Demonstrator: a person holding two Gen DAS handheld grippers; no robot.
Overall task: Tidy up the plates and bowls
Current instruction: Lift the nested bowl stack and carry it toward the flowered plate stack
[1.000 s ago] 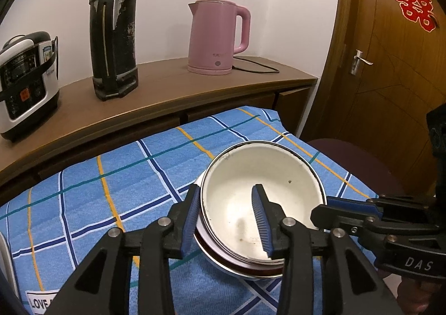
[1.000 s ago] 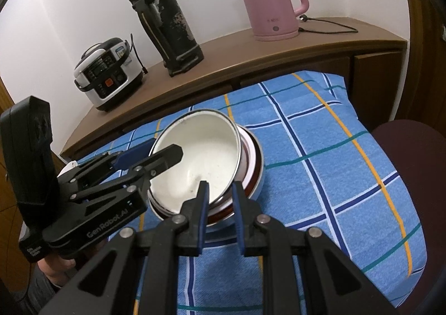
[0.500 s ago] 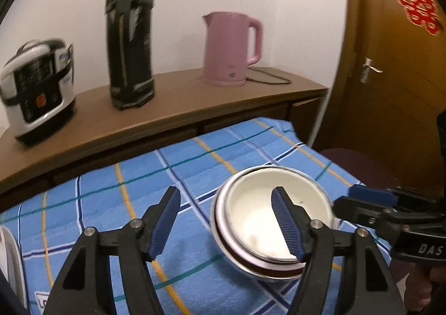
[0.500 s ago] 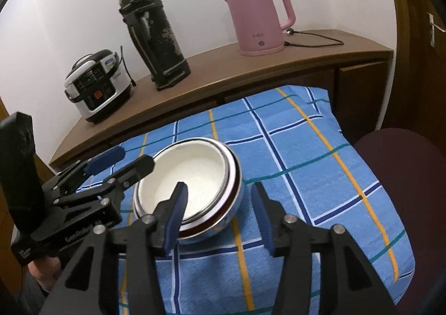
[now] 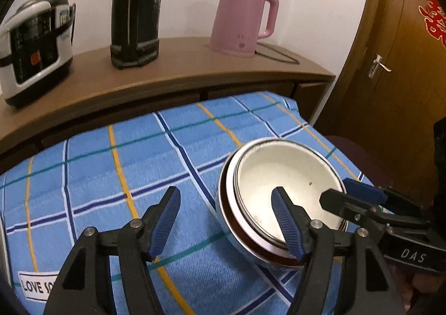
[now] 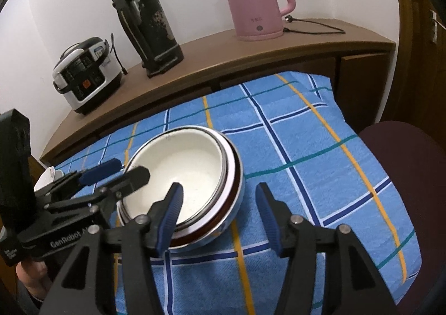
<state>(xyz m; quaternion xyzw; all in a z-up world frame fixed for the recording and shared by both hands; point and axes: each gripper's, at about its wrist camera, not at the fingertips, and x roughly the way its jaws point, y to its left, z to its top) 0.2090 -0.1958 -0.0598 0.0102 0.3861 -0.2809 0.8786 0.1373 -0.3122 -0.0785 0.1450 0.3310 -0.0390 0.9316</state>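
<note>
Left gripper [image 5: 225, 220]: your jaws have just been opening and now stand wide; the bowl rim they pinched a second ago is free; one finger [image 5: 287, 228] hangs over the bowl's inside, the other over the cloth; nothing held.
Right gripper [image 6: 220, 214]: nearly shut on the near rim a second ago; your jaws have just been opening and now straddle that rim without pressing; nothing held.
Bowls [image 6: 184, 184]: the white bowl sits nested in the stack, where earlier it tilted between your grippers; the stack rests on the blue checked cloth [image 6: 292, 153].
Behind: pink kettle [image 6: 256, 0], black flask [image 6: 145, 19] and rice cooker [image 6: 83, 75] on the wooden sideboard [image 6: 251, 55], unchanged.
</note>
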